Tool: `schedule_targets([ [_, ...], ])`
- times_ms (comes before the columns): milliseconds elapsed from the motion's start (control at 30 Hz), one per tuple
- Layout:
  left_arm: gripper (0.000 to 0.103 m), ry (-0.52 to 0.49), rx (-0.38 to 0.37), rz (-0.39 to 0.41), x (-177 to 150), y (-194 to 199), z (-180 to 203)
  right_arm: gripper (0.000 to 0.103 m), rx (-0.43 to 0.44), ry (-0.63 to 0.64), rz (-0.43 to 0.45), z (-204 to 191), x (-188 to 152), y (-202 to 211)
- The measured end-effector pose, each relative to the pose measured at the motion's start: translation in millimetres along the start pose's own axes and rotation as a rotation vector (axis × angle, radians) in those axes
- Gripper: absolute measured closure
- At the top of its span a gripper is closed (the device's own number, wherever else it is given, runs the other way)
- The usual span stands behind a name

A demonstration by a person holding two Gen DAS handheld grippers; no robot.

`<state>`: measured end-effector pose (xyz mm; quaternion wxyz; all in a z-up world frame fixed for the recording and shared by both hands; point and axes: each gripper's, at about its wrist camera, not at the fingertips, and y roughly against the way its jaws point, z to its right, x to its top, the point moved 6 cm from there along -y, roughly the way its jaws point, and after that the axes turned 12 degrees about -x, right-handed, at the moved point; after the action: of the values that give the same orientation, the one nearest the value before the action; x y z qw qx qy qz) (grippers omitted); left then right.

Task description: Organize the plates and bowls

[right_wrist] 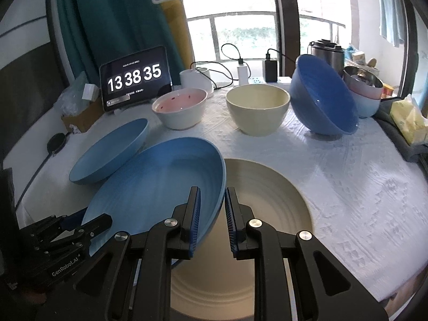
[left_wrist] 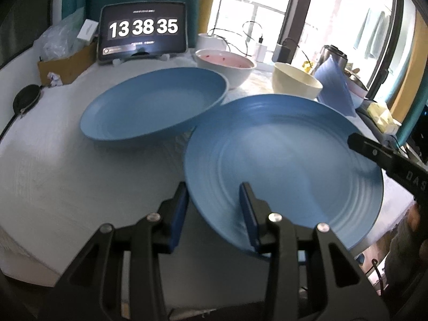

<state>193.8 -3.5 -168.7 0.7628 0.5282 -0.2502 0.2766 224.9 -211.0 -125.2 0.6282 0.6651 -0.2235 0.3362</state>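
Note:
A blue ridged plate (left_wrist: 283, 165) is held tilted above the table, with both grippers at its rim. My left gripper (left_wrist: 214, 198) has one finger under and one finger on the plate's near edge, jaws set wide apart. My right gripper (right_wrist: 212, 200) straddles the same plate's (right_wrist: 165, 187) right rim, jaws narrowly apart. A cream plate (right_wrist: 267, 195) lies flat under it. A second blue plate (left_wrist: 155, 107) rests tilted behind, also in the right wrist view (right_wrist: 112, 149). A pink-lined bowl (right_wrist: 182, 107), a cream bowl (right_wrist: 256, 107) and a tilted blue bowl (right_wrist: 323, 96) stand further back.
A tablet clock (right_wrist: 135, 77) stands at the back left beside a cardboard box (left_wrist: 67, 64). Chargers and cables (right_wrist: 256, 67), a metal pot (right_wrist: 327, 50), stacked bowls (right_wrist: 366, 91) and a yellow packet (right_wrist: 409, 120) crowd the back right. A white textured cloth (right_wrist: 347, 176) covers the table.

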Motion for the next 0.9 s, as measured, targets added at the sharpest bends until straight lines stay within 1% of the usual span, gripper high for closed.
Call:
schedule_targets([
  [167,0.063,-0.032,-0.01,0.013,1,4,17,0.083,-0.007,-0.026,0.008,15,-4,5],
  [300,0.063,-0.064,-0.002,0.027,3,8,30,0.083,-0.008,-0.047,0.019,27,-6,10],
  [733,0.063,-0.126,-0.005,-0.01,-2,-5,69,0.083,-0.011,-0.114,0.016,69,-20,12],
  [900,0.063,-0.144,-0.001,-0.026,-3,-13,78,0.083,-0.011,-0.134,0.009,82,-24,8],
])
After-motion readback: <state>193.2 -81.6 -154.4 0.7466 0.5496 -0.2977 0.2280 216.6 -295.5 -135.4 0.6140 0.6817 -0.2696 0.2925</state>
